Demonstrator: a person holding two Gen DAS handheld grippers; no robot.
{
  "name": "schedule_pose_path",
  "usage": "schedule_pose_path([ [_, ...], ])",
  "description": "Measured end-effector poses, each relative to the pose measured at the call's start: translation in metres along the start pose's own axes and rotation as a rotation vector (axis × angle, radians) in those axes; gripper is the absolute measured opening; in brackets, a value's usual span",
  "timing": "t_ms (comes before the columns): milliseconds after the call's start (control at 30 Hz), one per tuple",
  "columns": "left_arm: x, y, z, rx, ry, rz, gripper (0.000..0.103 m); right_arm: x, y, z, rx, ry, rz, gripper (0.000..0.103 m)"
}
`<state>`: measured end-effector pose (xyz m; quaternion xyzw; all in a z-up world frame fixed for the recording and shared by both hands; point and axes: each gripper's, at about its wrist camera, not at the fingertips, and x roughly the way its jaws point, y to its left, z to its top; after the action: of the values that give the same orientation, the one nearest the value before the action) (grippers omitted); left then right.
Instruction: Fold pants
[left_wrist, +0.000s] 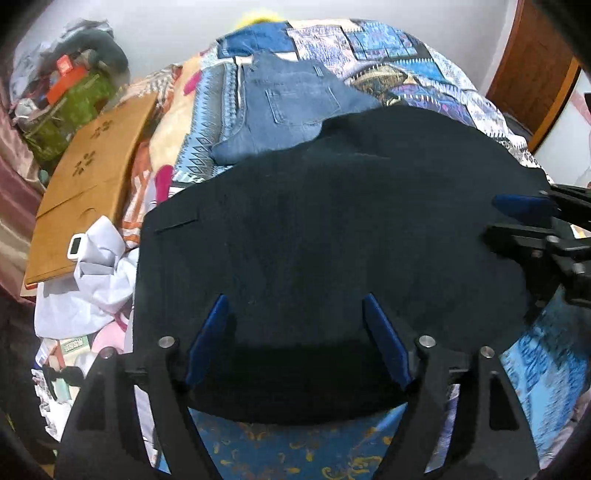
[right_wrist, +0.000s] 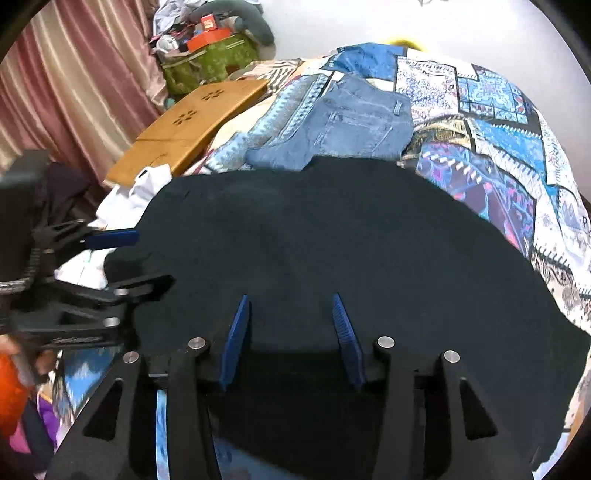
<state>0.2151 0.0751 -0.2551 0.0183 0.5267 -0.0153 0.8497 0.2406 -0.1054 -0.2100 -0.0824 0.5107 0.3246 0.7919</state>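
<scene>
Dark black pants lie spread flat on a patterned bedspread; in the right wrist view the pants fill the middle. My left gripper hovers over the near edge of the pants with its blue pads wide apart and nothing between them. My right gripper stands likewise over the near edge, pads apart, with only flat cloth below. Each gripper shows in the other's view: the right gripper at the pants' right edge, the left gripper at their left edge.
Folded blue jeans lie just beyond the black pants. A wooden lap tray and white cloth sit at the left, with a cluttered green bag and pink curtain behind. A wooden door stands at the far right.
</scene>
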Motion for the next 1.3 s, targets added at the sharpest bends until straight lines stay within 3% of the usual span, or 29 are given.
schedule_pose_path([
  [133,-0.008,-0.001,-0.013,0.022,-0.014,0.025,0.081,-0.01,-0.003,-0.017,0.002,-0.014,0.004,0.044],
  [400,-0.02,-0.001,-0.028,0.017,-0.012,0.05,0.081,-0.034,-0.03,-0.03,0.143,-0.05,0.084,0.043],
  [567,-0.023,-0.003,-0.03,-0.008,-0.008,0.077,0.081,-0.057,-0.067,-0.027,0.191,-0.135,-0.028,0.05],
  [767,-0.027,-0.009,-0.027,-0.001,0.003,0.126,0.08,-0.045,-0.128,-0.043,0.326,-0.069,-0.12,0.05],
  [833,-0.028,-0.006,-0.019,-0.03,0.027,0.11,0.08,-0.04,-0.134,-0.058,0.347,-0.051,-0.103,0.05],
  [1000,-0.039,-0.004,0.013,-0.104,0.012,0.053,0.08,-0.062,-0.13,-0.086,0.349,-0.124,-0.095,0.057],
  [1133,-0.043,-0.021,0.044,-0.09,-0.015,0.051,0.081,-0.081,-0.146,-0.107,0.46,-0.189,-0.059,0.061],
  [1300,-0.037,-0.059,0.071,-0.021,-0.035,0.01,0.086,-0.105,-0.177,-0.145,0.593,-0.229,-0.117,0.061],
])
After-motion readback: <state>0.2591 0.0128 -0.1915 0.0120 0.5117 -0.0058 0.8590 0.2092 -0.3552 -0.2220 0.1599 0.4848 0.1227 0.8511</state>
